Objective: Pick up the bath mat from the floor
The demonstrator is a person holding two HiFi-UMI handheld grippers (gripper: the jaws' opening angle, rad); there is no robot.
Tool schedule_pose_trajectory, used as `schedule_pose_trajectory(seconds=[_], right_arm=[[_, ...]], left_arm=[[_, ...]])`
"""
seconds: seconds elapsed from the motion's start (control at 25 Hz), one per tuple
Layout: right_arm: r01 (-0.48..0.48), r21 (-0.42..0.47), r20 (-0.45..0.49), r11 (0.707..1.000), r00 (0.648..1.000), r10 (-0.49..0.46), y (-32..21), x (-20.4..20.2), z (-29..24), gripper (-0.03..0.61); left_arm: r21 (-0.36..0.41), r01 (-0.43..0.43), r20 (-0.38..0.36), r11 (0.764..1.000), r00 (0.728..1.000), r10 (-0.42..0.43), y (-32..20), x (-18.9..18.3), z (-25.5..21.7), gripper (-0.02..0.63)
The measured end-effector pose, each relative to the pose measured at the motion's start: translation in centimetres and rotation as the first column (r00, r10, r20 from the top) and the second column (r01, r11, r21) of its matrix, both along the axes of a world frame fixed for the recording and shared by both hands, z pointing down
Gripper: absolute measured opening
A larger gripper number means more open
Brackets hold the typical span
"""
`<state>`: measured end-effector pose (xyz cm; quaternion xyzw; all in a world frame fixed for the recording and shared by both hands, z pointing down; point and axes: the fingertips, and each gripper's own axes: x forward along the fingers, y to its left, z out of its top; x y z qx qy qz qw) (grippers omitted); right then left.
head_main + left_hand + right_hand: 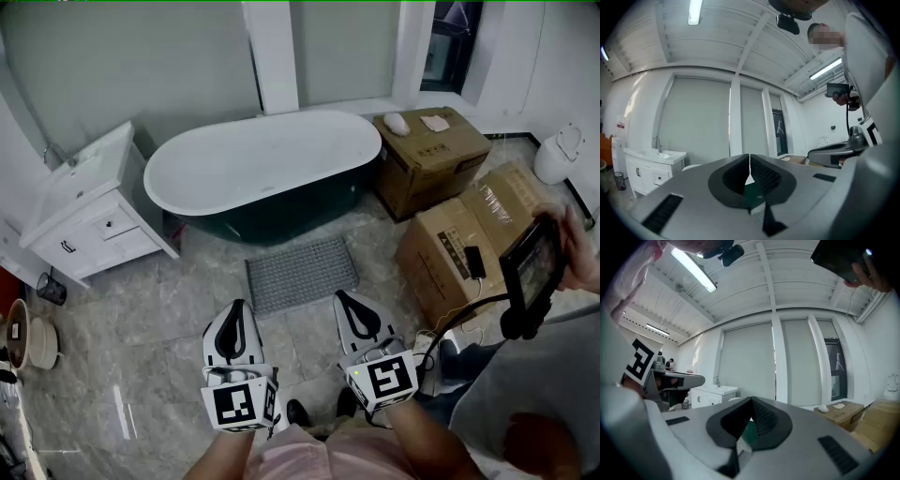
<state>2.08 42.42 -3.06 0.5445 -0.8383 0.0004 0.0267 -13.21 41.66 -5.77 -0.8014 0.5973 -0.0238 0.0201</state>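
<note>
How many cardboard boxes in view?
2. One cardboard box beside the right end of the bathtub; the other right of the bath mat, nearer the camera. More may be hidden off-frame.

Ribbed matt bath mat (302, 274), glossy tiled floor (141, 328)
Bathtub (253, 164) smooth and shiny; boxes (441, 180) plain matt cardboard.

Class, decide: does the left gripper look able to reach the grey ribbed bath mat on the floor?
Probably yes: nothing lies on the grey ribbed bath mat or between it and the left gripper, though the shut jaws must open first.
</note>
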Motion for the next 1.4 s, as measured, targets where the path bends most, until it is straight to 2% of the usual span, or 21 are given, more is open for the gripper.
schedule_pose_trajectory(seconds=[0.48, 0.64, 1.12, 1.4], right_arm=[[0.001, 0.016, 0.009, 1.0, 1.0, -0.001, -0.5, 1.0, -0.4, 0.015], [0.032, 0.002, 0.04, 0.999, 0.999, -0.032, -0.4, 1.8, 0.1, 0.017], [0.076, -0.013, 0.016, 0.997, 0.997, -0.076, -2.7, 4.4, 1.7, 0.017], [0.083, -0.025, 0.014, 0.996, 0.996, -0.083, -5.2, 4.9, 2.5, 0.017]], left_arm=[[0.002, 0.003, 0.005, 1.0, 1.0, -0.003, 0.0, 0.4, 0.2, 0.031], [-0.003, 0.023, 0.0, 1.0, 1.0, -0.023, 0.4, 0.9, 0.6, 0.031], [-0.025, 0.139, -0.007, 0.99, 0.99, -0.139, 0.6, 1.2, 2.2, 0.031], [-0.042, 0.164, 0.002, 0.986, 0.986, -0.165, -2.1, 0.7, 2.8, 0.031]])
